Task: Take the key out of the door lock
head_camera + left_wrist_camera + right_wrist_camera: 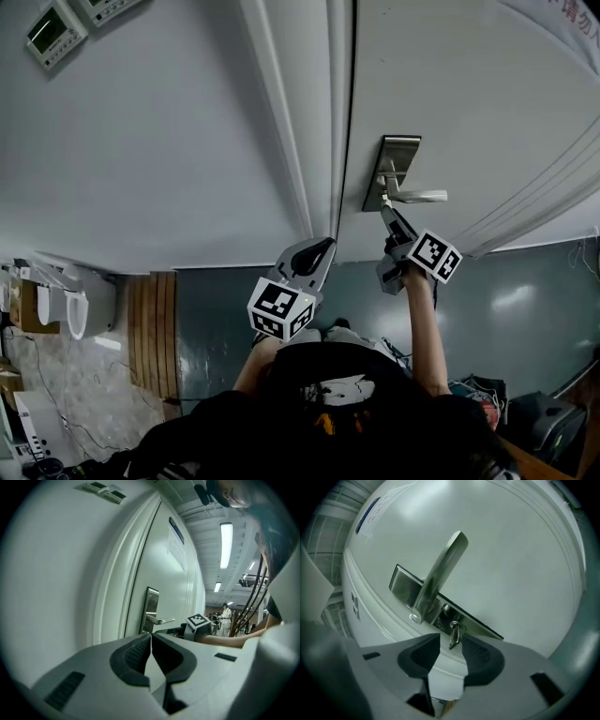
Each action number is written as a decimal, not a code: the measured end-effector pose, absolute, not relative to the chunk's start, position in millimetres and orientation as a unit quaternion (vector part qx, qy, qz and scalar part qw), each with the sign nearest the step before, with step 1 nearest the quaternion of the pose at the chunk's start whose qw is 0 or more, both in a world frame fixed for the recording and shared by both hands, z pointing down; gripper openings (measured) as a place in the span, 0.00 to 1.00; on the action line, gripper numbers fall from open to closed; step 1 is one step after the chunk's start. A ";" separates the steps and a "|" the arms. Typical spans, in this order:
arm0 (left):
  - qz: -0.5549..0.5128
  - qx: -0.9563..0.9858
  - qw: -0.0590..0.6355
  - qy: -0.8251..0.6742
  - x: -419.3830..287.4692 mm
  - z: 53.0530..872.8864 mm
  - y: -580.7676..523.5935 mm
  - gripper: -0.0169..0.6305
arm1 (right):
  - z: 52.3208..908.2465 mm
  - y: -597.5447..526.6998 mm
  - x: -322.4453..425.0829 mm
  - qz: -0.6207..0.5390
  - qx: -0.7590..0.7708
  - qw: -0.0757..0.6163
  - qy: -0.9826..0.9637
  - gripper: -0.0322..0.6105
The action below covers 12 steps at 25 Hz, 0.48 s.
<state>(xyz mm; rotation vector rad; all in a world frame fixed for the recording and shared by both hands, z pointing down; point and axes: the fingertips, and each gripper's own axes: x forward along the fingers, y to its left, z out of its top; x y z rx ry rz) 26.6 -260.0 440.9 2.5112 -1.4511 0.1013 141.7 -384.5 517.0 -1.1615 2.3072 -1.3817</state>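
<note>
Right hand-held gripper point(450, 638), jaws apart astride the key point(453, 633) in the lock plate point(404, 587): close squarely on its head, then draw straight out.

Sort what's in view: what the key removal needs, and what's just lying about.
Needed: key; door lock plate; right hand-held gripper, open around the key.
Lying about: left hand-held gripper, shut and empty; lever handle, untouched; wall control panels.

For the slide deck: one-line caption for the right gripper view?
Right tongs open, tips either side of the key sitting in the door lock below the lever handle.
</note>
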 end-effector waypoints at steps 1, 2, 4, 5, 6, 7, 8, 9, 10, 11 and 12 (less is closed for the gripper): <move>0.035 0.857 0.119 -0.500 25.3 441.2 -260.0 0.05 | 518.0 -388.2 140.9 -0.472 -0.394 0.109 0.781 0.26; 0.036 0.855 0.119 -0.504 24.2 441.5 -259.9 0.05 | 519.1 -391.5 140.0 -0.475 -0.393 0.111 0.779 0.26; 0.037 0.851 0.120 -0.511 22.3 442.0 -260.0 0.05 | 521.3 -396.4 137.0 -0.480 -0.390 0.112 0.778 0.26; 0.037 0.849 0.120 -0.514 21.2 442.0 -260.1 0.05 | 522.2 -398.4 135.4 -0.481 -0.388 0.112 0.778 0.26; 0.036 0.846 0.119 -0.518 20.2 441.9 -260.2 0.05 | 523.1 -400.2 134.1 -0.482 -0.387 0.111 0.778 0.26; 0.036 0.844 0.120 -0.521 19.0 441.9 -260.3 0.05 | 524.1 -402.0 133.4 -0.481 -0.387 0.111 0.779 0.25; 0.037 0.842 0.120 -0.524 17.8 441.9 -260.1 0.05 | 524.9 -403.4 133.2 -0.480 -0.387 0.111 0.779 0.23; 0.037 0.841 0.120 -0.527 16.5 442.0 -259.8 0.05 | 525.3 -404.2 133.0 -0.480 -0.386 0.114 0.779 0.21; 0.037 0.839 0.120 -0.530 15.1 442.1 -259.4 0.05 | 525.3 -404.5 132.7 -0.482 -0.383 0.119 0.779 0.19; 0.037 0.837 0.120 -0.533 13.4 442.2 -259.1 0.05 | 525.0 -404.5 132.2 -0.484 -0.380 0.124 0.779 0.17; 0.037 0.835 0.121 -0.536 11.6 442.3 -259.0 0.05 | 524.7 -404.5 131.7 -0.486 -0.378 0.129 0.777 0.16</move>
